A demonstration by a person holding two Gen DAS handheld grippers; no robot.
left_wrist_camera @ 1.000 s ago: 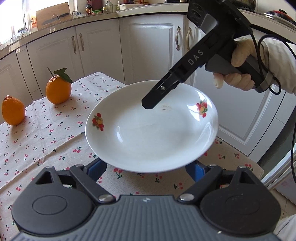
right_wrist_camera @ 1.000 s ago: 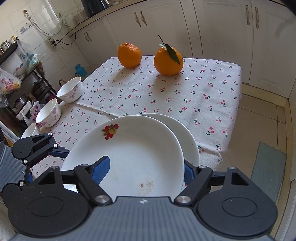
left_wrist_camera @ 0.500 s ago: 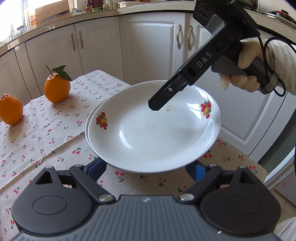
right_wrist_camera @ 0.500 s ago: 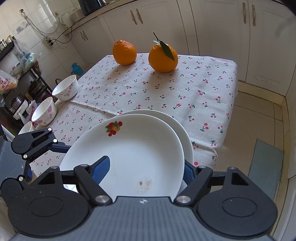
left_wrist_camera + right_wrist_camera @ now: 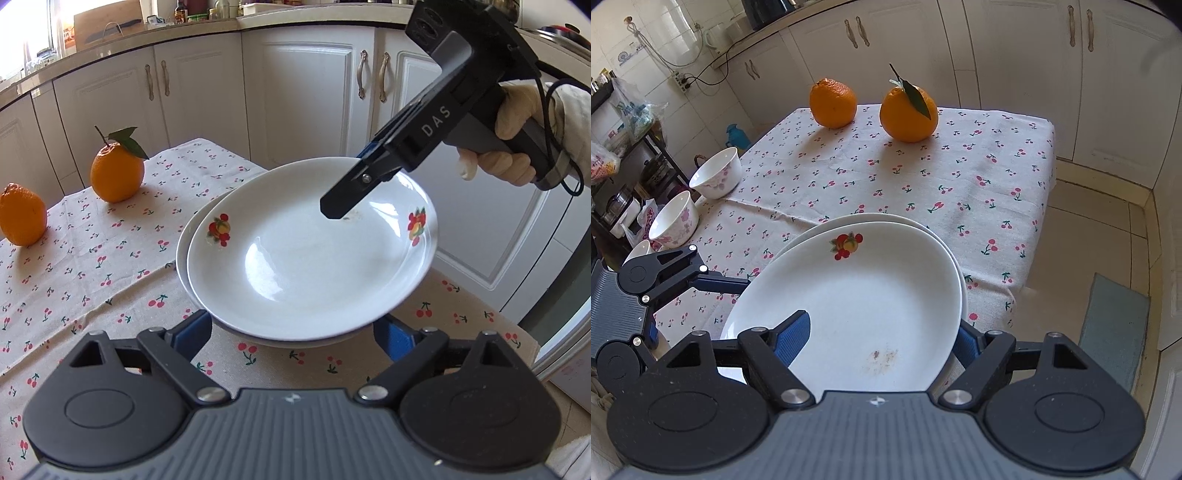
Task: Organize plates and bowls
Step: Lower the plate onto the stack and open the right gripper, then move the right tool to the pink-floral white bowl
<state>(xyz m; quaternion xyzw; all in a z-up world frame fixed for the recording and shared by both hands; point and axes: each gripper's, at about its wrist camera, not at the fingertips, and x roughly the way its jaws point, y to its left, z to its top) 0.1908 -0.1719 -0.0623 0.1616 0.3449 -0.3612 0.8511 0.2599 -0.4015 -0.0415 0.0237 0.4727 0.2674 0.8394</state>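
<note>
So the top plate [image 5: 310, 266] has come down onto the second plate [image 5: 945, 236] since a second ago, a bit offset. Left gripper [image 5: 291, 332] jaws are opening with the stack's rim between them; right gripper [image 5: 882, 332] is clamped on the top plate's rim. Three bowls [image 5: 716, 171] at the desk [image 5: 979, 177] edge are still unsorted.

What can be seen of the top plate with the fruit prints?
The top plate is white, glossy, shallow and ceramic-looking, with fruit prints on opposite sides of its inner wall and a brownish smudge near one edge. It sits slightly offset and tilted on a second white plate on the cherry-print tablecloth. The right gripper straddles its rim, one finger over the inside.
</note>
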